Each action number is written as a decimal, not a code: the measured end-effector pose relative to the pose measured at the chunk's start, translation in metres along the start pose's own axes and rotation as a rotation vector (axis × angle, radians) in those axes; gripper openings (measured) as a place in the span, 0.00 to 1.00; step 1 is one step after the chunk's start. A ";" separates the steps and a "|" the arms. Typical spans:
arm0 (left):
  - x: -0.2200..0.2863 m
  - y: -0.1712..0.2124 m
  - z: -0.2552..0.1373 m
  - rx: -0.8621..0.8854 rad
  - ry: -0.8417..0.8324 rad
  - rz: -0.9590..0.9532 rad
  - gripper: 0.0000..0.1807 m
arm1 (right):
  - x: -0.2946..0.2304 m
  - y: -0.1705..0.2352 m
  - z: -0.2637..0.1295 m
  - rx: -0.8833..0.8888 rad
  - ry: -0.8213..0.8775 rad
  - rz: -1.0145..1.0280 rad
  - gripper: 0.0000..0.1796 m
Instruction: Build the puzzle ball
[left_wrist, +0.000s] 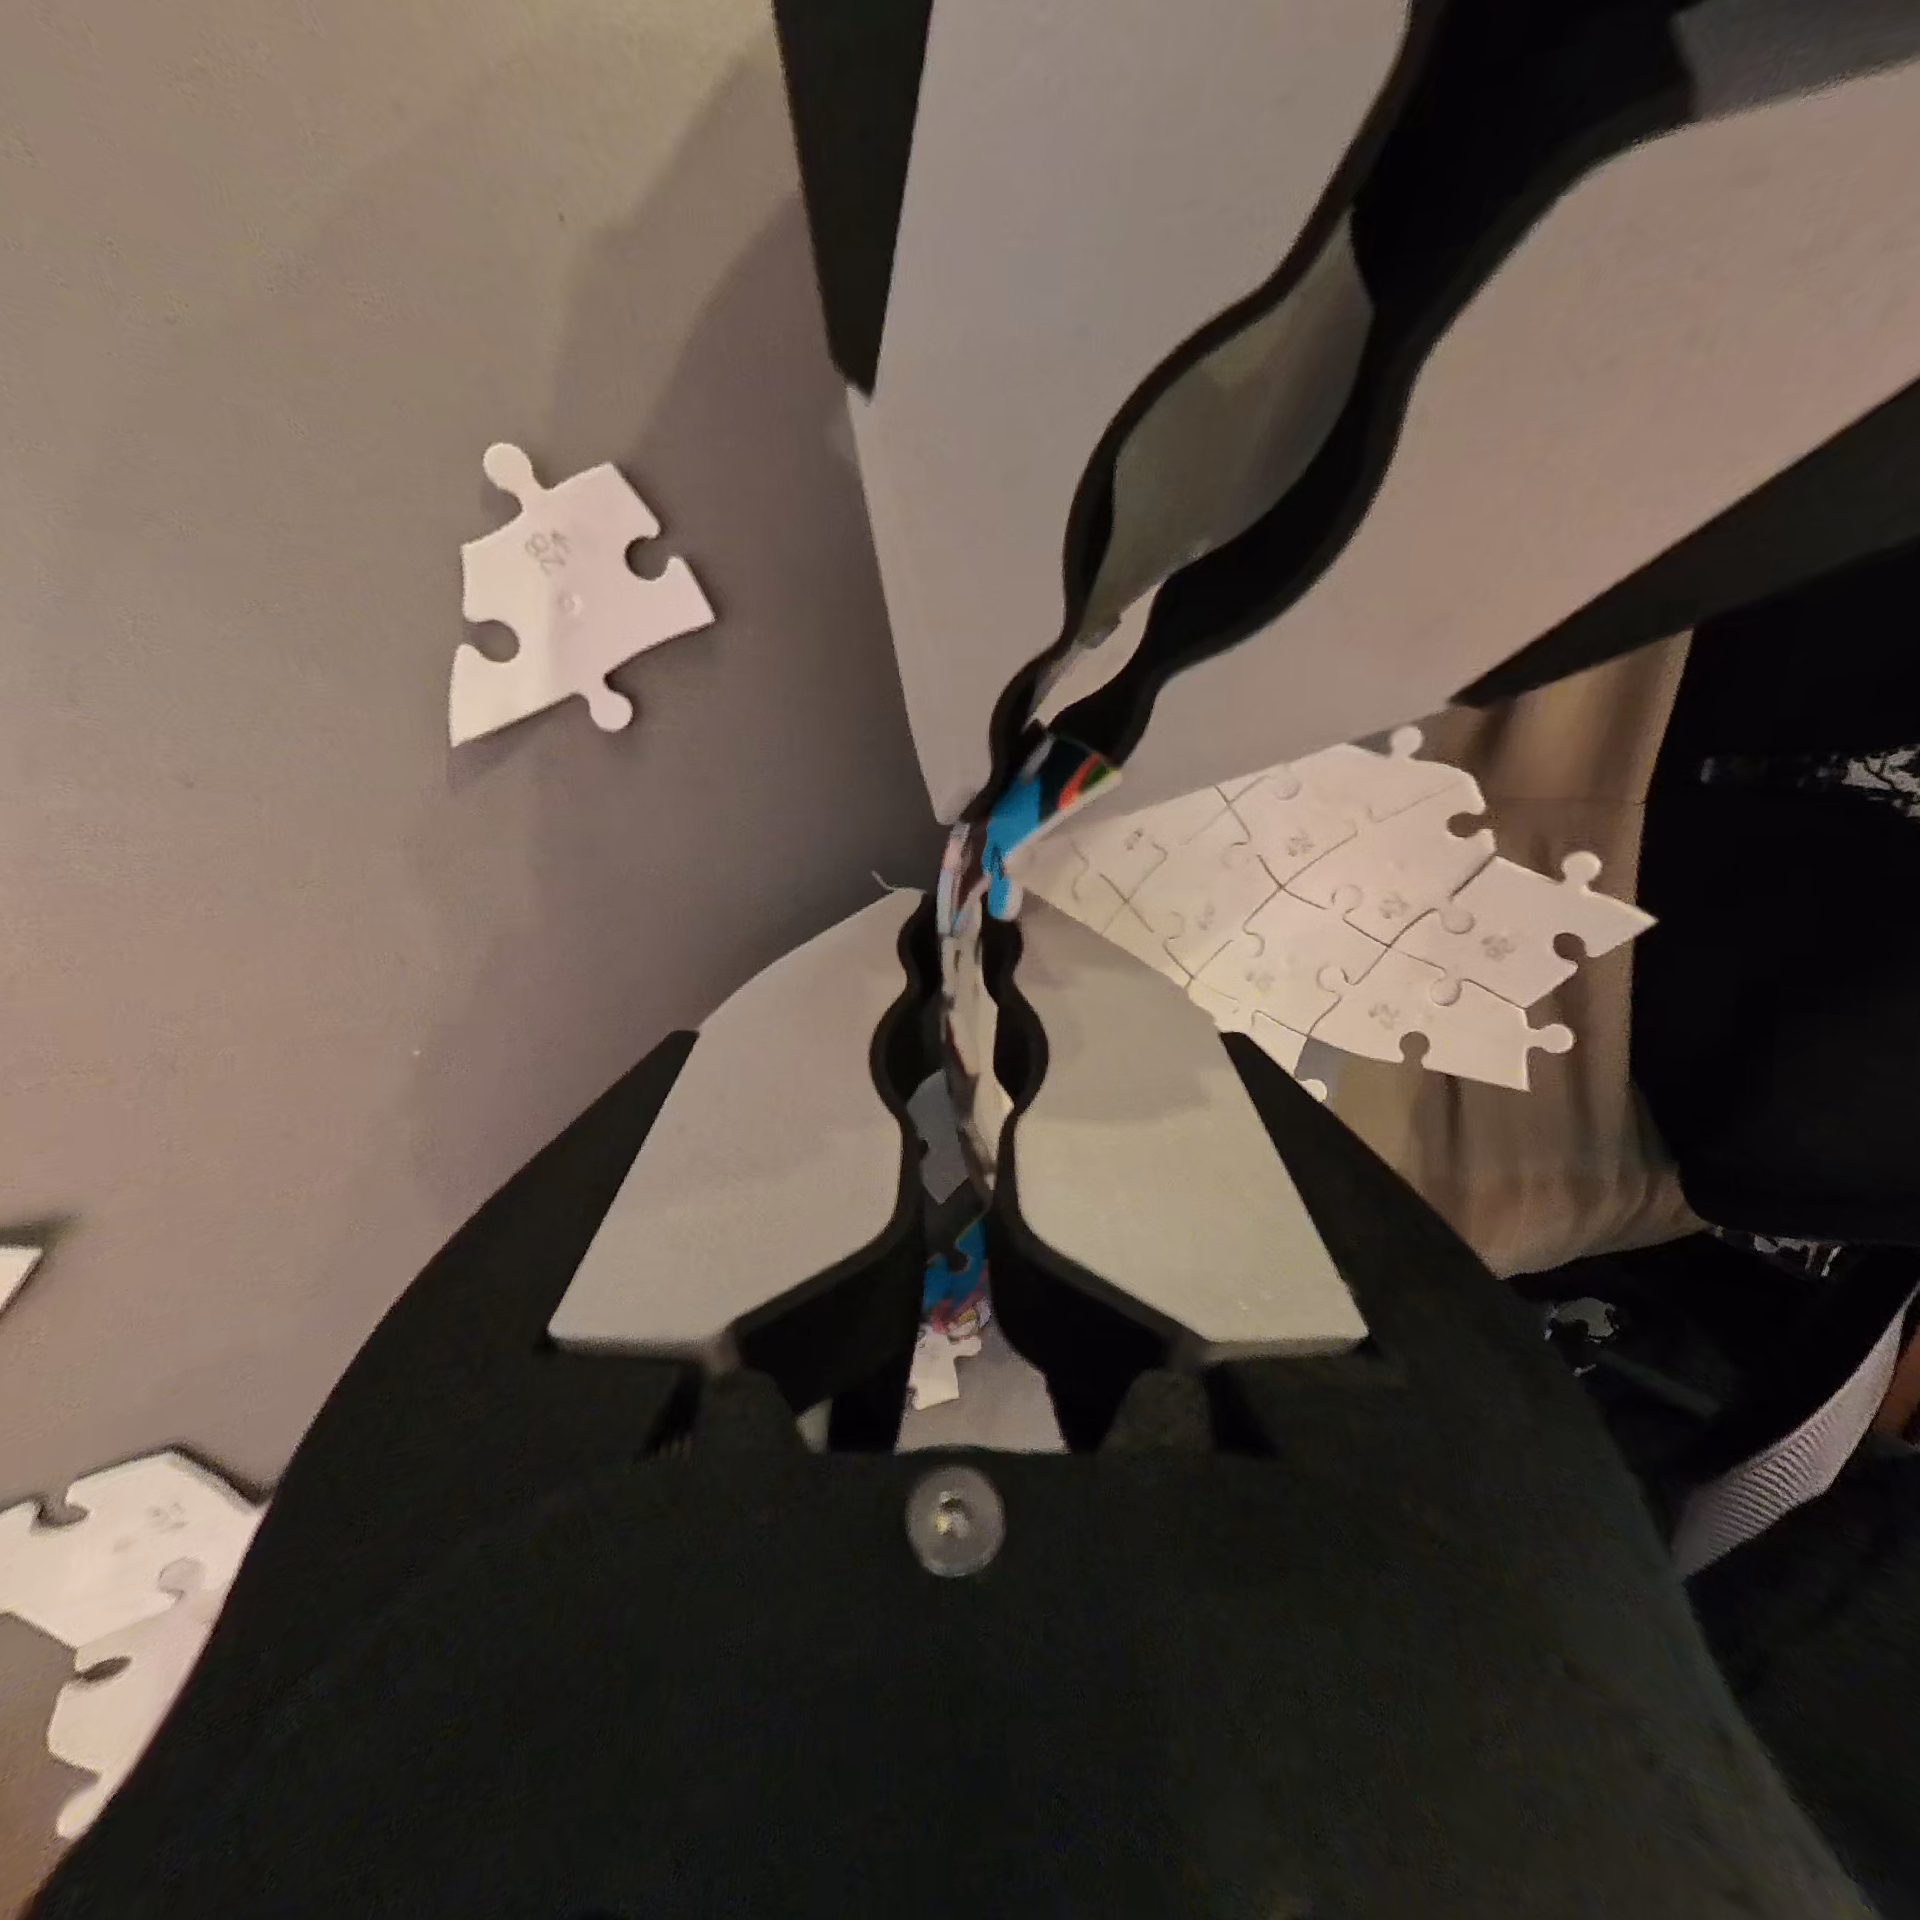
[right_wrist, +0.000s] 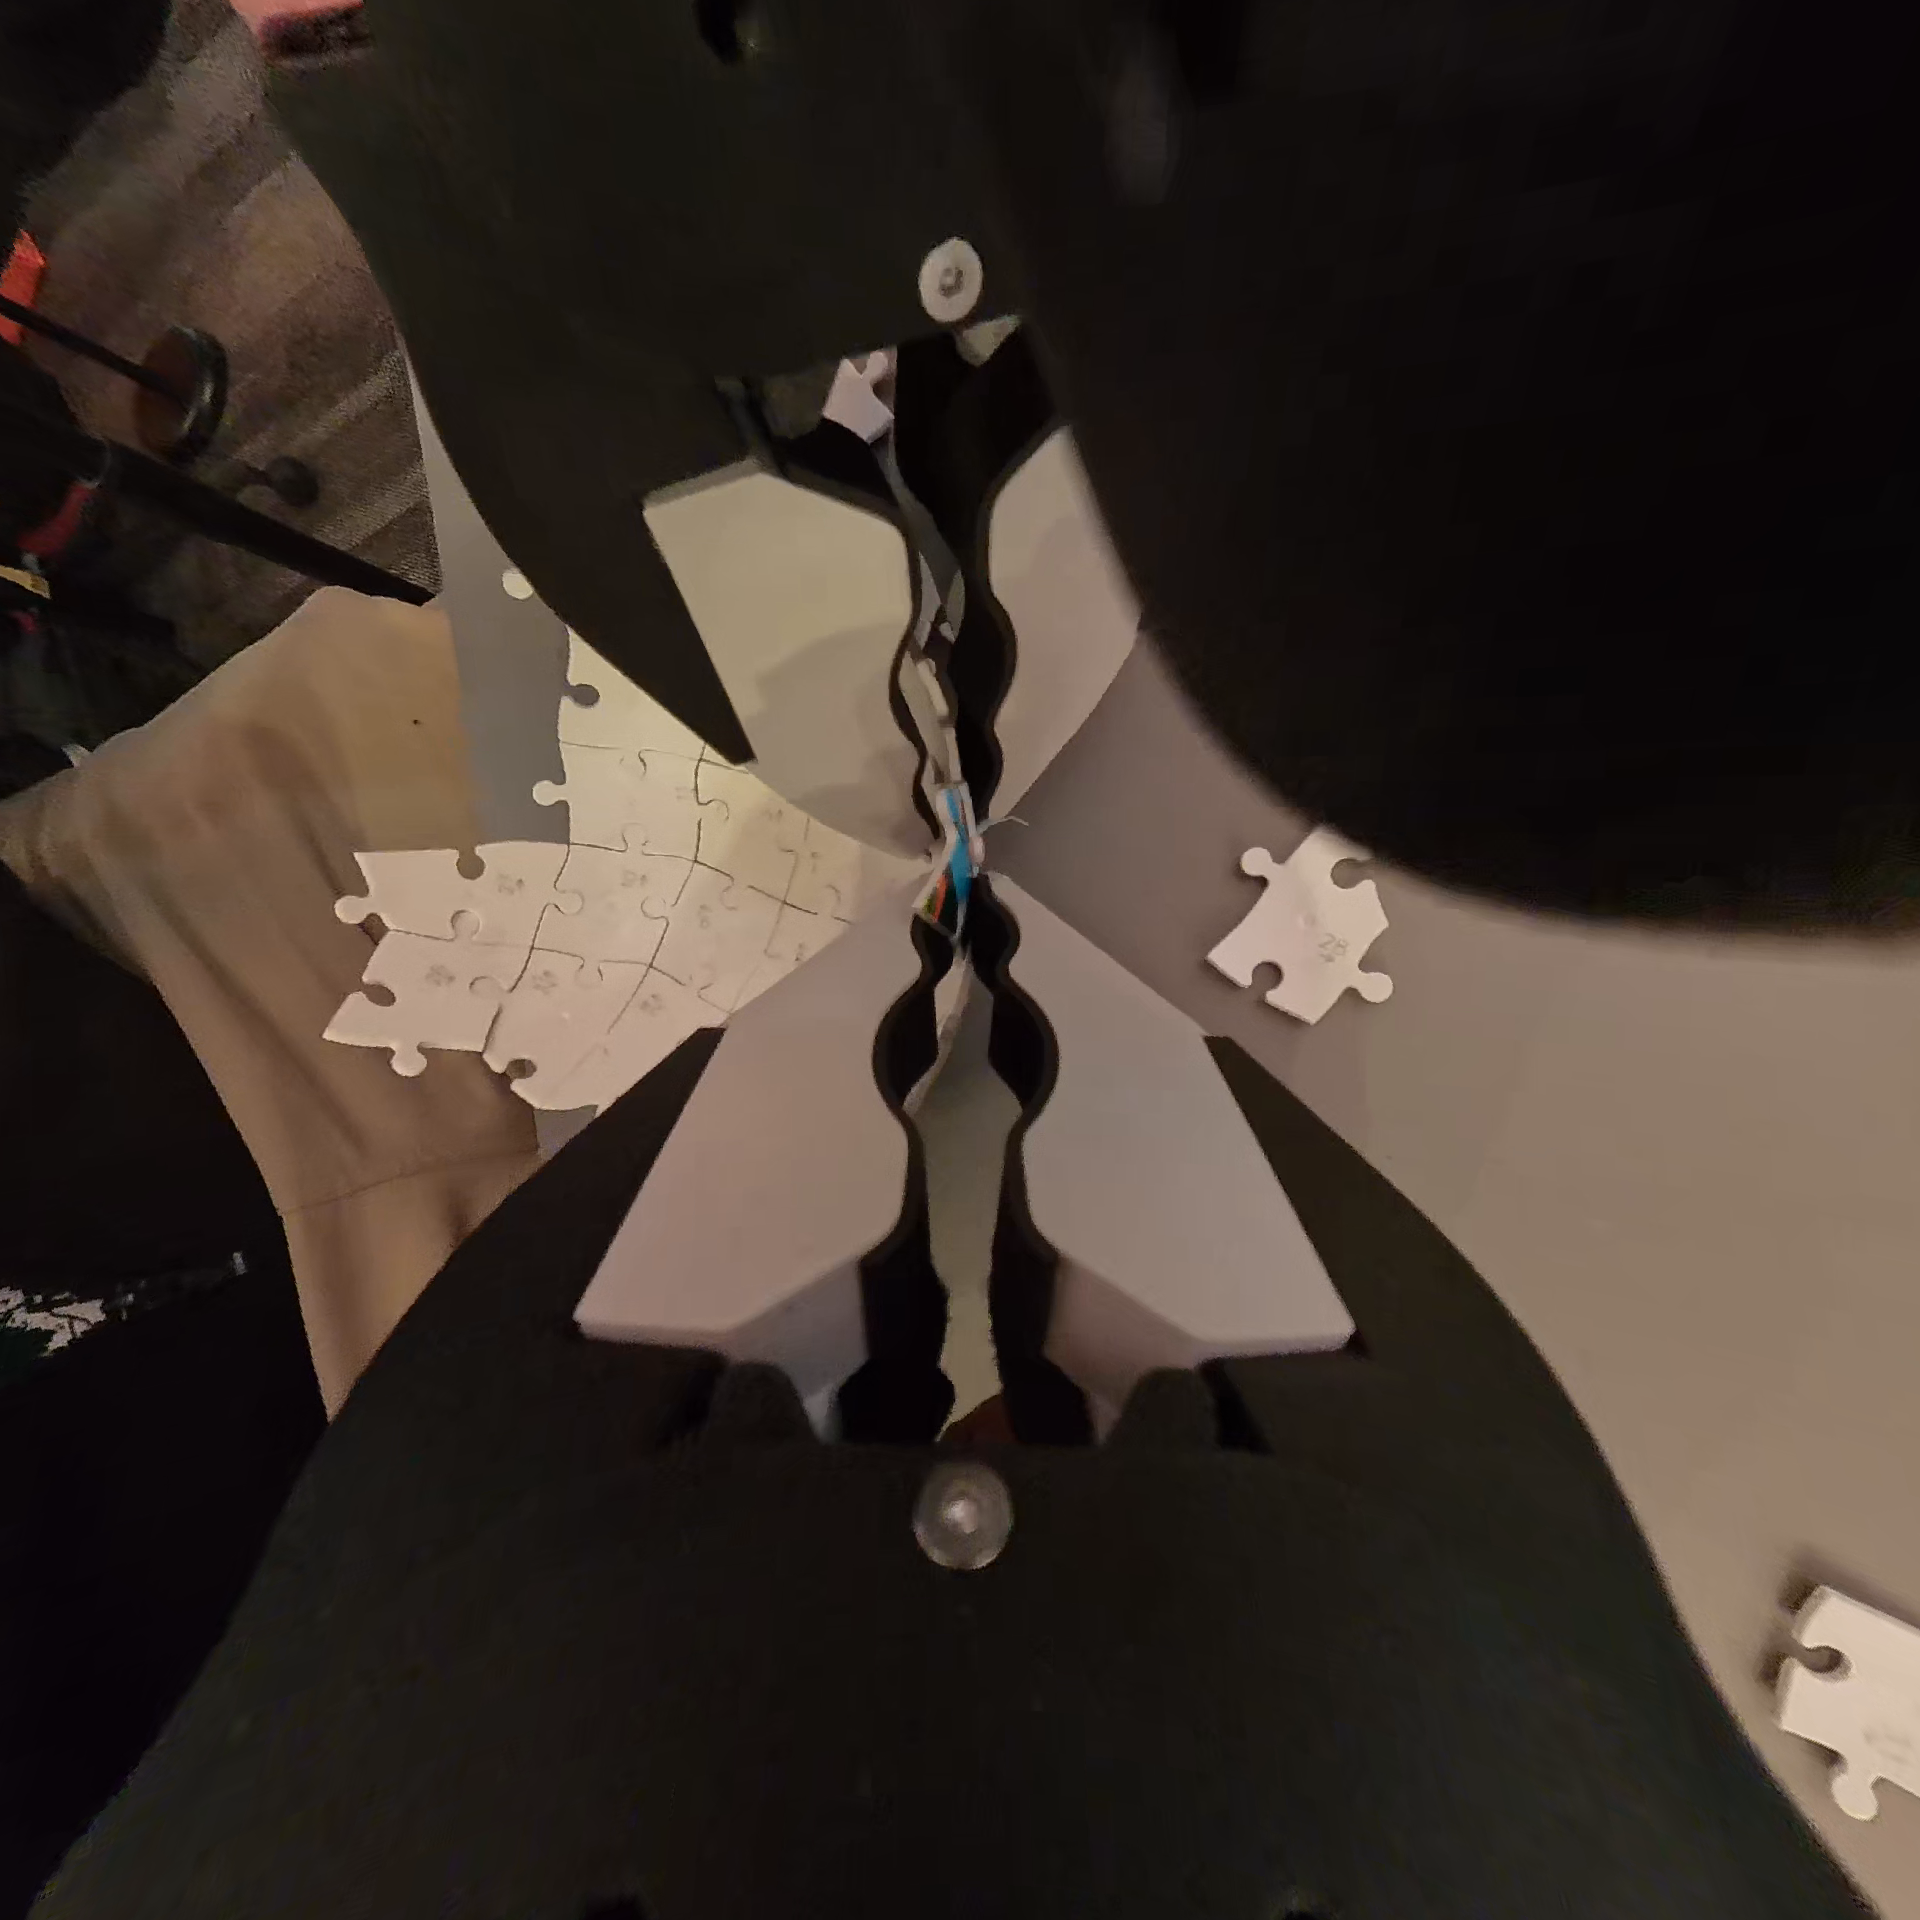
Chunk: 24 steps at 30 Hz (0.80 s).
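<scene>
A curved, assembled puzzle section (left_wrist: 1351, 914) shows its white numbered back; it also shows in the right wrist view (right_wrist: 582, 914). My left gripper (left_wrist: 954, 914) is shut on the section's edge, whose printed side shows between the fingers. My right gripper (right_wrist: 961, 914) is shut on a blue, black and orange puzzle piece (right_wrist: 948, 902) at that same edge. The two grippers meet tip to tip: the right gripper (left_wrist: 1039, 748) comes in from the upper right of the left wrist view, and the left gripper (right_wrist: 961, 805) comes in from above in the right wrist view.
A loose white piece (left_wrist: 571, 603) lies face down on the grey table (left_wrist: 260, 364); it also shows in the right wrist view (right_wrist: 1309, 925). More pieces lie at lower left (left_wrist: 104, 1558) and lower right (right_wrist: 1849, 1704). A person's tan trousers (right_wrist: 260, 831) are behind the section. My two grippers' fingertips are within a few centimetres of each other.
</scene>
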<state>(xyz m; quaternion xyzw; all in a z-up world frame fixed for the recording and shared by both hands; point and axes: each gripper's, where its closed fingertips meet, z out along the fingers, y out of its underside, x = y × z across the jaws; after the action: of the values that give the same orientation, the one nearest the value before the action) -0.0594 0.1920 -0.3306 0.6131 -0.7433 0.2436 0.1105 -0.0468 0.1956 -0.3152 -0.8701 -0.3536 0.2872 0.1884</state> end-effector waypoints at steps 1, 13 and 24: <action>0.000 -0.001 0.001 0.002 0.003 0.006 0.04 | 0.000 0.000 0.000 -0.003 0.001 -0.002 0.00; 0.002 -0.002 0.000 0.026 0.090 -0.001 0.02 | -0.001 0.000 -0.002 0.021 -0.027 0.028 0.00; 0.005 -0.001 0.003 0.023 0.134 -0.016 0.02 | -0.001 0.003 0.000 0.008 -0.025 0.014 0.00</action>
<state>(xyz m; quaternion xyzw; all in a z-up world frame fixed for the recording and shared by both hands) -0.0589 0.1865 -0.3305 0.6025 -0.7266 0.2917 0.1548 -0.0460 0.1931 -0.3160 -0.8682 -0.3487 0.3005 0.1852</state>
